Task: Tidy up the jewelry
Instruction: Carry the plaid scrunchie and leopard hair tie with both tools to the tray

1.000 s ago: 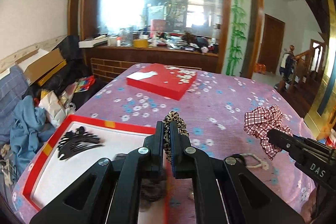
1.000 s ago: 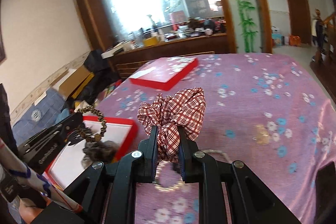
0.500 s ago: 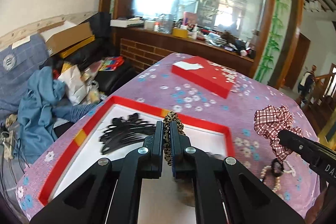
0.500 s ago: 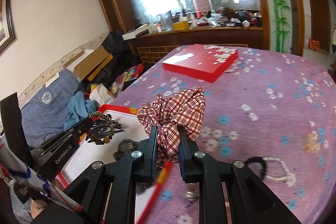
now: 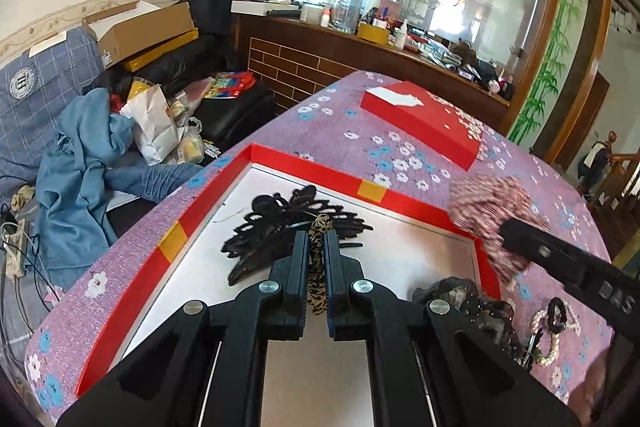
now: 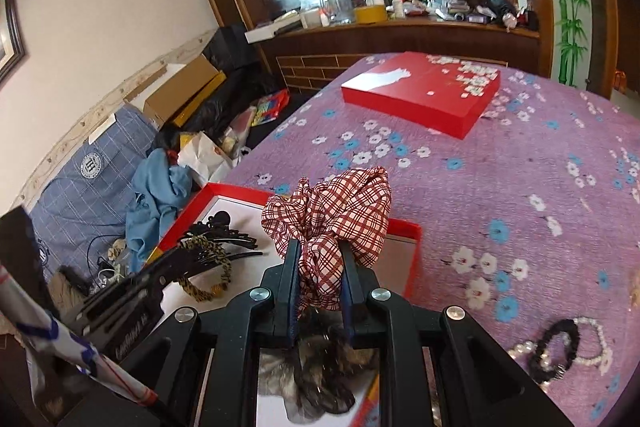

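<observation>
My left gripper (image 5: 316, 241) is shut on a leopard-print hair tie (image 5: 317, 267) and holds it over the red-rimmed white tray (image 5: 280, 163), just above a black hair claw (image 5: 280, 227). The tie also shows in the right wrist view (image 6: 208, 267). My right gripper (image 6: 318, 251) is shut on a red plaid scrunchie (image 6: 336, 211) above the tray's right rim (image 6: 404, 227). The scrunchie shows blurred in the left wrist view (image 5: 492, 211). A dark lacy scrunchie (image 5: 468, 299) lies in the tray's near right corner.
A pearl bracelet with a black hair tie (image 6: 560, 347) lies on the purple flowered cloth (image 6: 520, 167) to the right of the tray. A red box lid (image 6: 420, 91) sits at the far side. Clothes, bags and boxes (image 5: 120, 131) crowd the floor on the left.
Both grippers have moved left and down over the tray, each still holding its hair tie. The leopard tie is now just above the black hair claw.
</observation>
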A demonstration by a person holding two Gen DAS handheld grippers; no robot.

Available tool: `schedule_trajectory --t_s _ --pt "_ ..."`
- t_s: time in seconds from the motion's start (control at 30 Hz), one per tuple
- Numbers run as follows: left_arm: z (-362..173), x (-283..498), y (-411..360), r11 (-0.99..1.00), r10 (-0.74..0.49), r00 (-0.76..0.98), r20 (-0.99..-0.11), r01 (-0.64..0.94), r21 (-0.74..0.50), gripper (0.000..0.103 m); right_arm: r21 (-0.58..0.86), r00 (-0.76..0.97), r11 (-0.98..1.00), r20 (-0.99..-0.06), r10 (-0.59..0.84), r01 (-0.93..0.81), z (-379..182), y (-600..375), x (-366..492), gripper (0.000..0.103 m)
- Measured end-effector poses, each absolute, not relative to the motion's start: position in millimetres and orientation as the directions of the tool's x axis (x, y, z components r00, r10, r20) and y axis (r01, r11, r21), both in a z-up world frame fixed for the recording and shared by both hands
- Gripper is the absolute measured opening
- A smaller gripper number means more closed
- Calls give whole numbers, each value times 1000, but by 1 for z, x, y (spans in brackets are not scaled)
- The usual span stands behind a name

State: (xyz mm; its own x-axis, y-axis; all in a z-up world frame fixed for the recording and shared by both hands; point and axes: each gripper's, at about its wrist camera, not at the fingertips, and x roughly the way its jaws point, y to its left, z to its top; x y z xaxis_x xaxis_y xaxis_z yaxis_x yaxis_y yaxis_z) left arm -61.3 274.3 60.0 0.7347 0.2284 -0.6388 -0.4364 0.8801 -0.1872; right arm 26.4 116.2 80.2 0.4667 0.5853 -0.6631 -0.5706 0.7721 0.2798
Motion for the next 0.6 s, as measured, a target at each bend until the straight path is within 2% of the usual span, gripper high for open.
schedule_trajectory --t_s 0.43,0.53,0.6 --pt "53 -52 269 893 220 705 -674 -424 -153 6 296 410 790 -727 551 -537 47 144 47 22" --pt "53 -52 269 893 220 706 -674 -424 -153 10 300 404 798 -737 542 -523 42 142 51 24" --pt "53 -53 270 891 223 706 -672 -428 -154 23 301 403 803 -742 536 -515 39 141 52 25"
